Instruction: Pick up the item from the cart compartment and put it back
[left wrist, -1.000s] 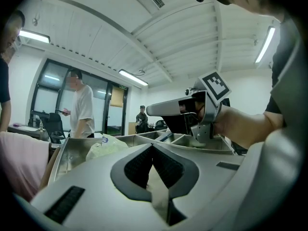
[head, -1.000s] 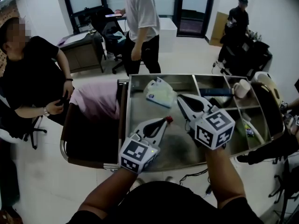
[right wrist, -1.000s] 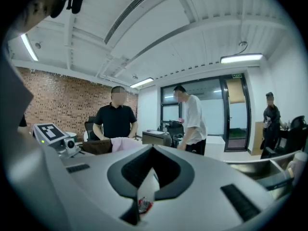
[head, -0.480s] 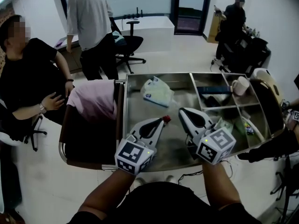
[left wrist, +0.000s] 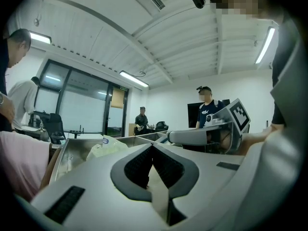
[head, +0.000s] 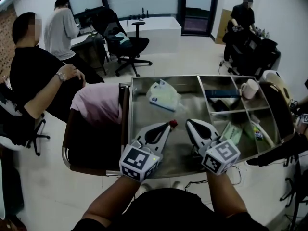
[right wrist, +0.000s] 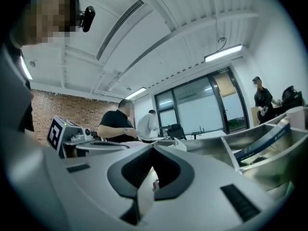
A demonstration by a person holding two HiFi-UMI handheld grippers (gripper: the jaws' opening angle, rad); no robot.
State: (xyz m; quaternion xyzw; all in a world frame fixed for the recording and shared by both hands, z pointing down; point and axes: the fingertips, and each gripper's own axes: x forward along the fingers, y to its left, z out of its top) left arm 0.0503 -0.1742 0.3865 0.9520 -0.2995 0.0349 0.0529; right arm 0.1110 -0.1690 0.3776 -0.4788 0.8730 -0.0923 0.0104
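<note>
The steel cart tray [head: 144, 143] has one large compartment and smaller ones to the right. A clear bag of white and green stuff [head: 163, 96] lies at the back of the large compartment, and shows again as the bag [left wrist: 103, 146]. A dark blue box [head: 222, 94] lies in a back compartment, and a green packet [head: 232, 132] in a nearer one. My left gripper [head: 168, 125] and right gripper [head: 190, 123] hover side by side over the near part of the large compartment. Both are shut and hold nothing. The jaws meet in the left gripper [left wrist: 153, 146] and right gripper [right wrist: 153, 147] views.
A pink cloth [head: 98, 104] drapes over the cart's left bin. A white roll [head: 249, 89] sits in the far right compartment. A seated person [head: 38, 76] is close on the left, with office chairs [head: 127, 44] and other people behind. The blue box [right wrist: 264, 141] shows at right.
My right gripper has drawn back toward me and to the left, away from the divider. The left gripper has barely moved. A standing person in the background has walked left to the desk.
</note>
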